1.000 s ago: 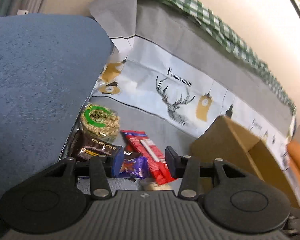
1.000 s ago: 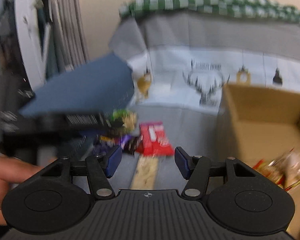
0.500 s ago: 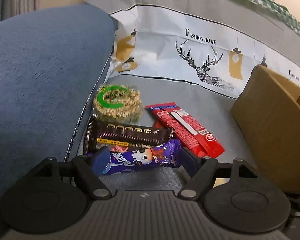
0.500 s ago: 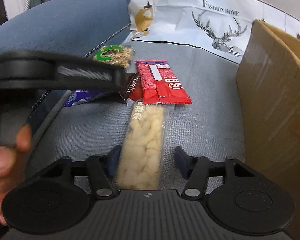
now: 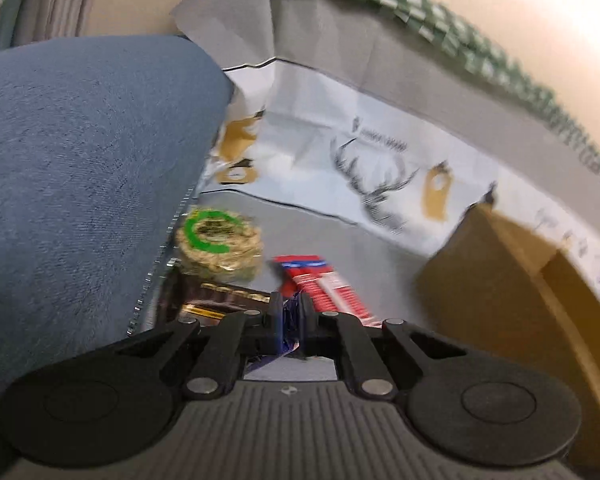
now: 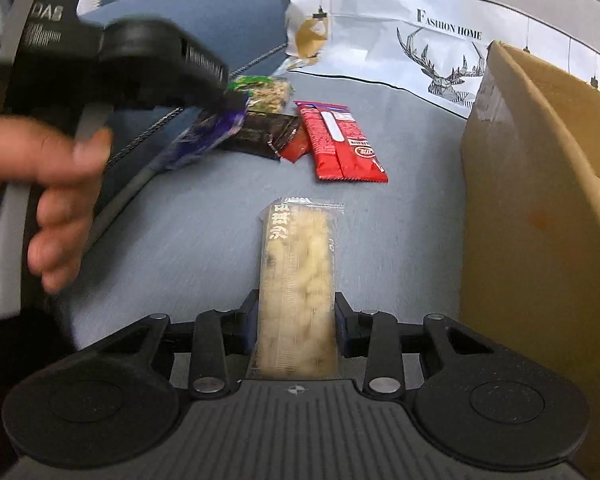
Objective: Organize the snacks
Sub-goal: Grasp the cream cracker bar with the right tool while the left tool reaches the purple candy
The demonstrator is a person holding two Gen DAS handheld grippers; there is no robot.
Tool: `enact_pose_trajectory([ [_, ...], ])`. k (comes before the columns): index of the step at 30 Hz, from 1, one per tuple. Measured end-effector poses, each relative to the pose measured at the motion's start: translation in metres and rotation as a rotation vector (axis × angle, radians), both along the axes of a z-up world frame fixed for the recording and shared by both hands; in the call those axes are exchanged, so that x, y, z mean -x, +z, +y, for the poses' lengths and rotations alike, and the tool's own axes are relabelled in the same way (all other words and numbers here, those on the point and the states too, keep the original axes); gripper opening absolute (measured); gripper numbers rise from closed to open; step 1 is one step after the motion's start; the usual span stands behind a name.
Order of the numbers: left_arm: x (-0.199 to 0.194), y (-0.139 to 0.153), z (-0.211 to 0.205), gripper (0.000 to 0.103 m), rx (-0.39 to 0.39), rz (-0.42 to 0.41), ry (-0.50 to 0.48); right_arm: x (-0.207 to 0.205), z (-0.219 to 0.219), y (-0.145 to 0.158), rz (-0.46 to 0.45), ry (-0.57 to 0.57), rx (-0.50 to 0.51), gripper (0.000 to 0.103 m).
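My left gripper (image 5: 290, 308) is shut on a purple snack packet (image 6: 204, 136), which hangs lifted off the grey sofa cover; only a sliver of purple wrapper shows between its fingers in the left wrist view. A pale puffed-rice bar (image 6: 298, 248) in clear wrap lies lengthwise on the cover. My right gripper (image 6: 296, 312) is closing on its near end, with the pads touching both long edges. Farther back lie a red packet (image 6: 340, 140), a dark chocolate bar (image 6: 264, 134) and a round nut cake with a green label (image 5: 216, 244).
An open cardboard box (image 6: 540, 200) stands at the right, close to the bar. A blue cushion (image 5: 80, 180) fills the left side. A person's hand (image 6: 52, 184) holds the left gripper's handle. A deer-print cloth (image 5: 380, 184) covers the sofa back.
The left gripper closed on the purple packet and raised it. The right gripper dropped down over the pale bar and narrowed until its pads met the bar's edges.
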State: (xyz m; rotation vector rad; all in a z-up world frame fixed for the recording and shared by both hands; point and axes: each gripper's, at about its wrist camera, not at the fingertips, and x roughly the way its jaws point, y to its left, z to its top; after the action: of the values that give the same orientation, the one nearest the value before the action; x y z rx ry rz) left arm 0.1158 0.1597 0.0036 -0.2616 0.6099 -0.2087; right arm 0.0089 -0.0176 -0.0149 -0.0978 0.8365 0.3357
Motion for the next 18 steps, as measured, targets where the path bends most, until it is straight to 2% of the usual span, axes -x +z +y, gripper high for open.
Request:
enact_pose_trajectory([
  [4,0.007,0.005,0.001,0.007,0.024,0.053,0.009,0.022,-0.009,0.002,-0.019,0.010,-0.010,0.037],
  [9,0.022,0.015,0.004,0.007,0.068,0.077,0.029,0.034,-0.016,-0.002,-0.041,0.008,-0.040,0.037],
  [15,0.043,0.024,-0.003,0.007,0.164,0.120,-0.138,0.036,-0.015,-0.002,-0.064,0.025,-0.055,0.037],
  [16,0.045,0.024,-0.007,0.009,0.161,0.135,-0.159,0.036,-0.016,-0.002,-0.065,0.027,-0.061,0.037],
  [18,0.045,0.022,-0.014,0.023,0.121,0.163,-0.148,0.035,-0.017,-0.002,-0.058,0.023,-0.071,0.038],
])
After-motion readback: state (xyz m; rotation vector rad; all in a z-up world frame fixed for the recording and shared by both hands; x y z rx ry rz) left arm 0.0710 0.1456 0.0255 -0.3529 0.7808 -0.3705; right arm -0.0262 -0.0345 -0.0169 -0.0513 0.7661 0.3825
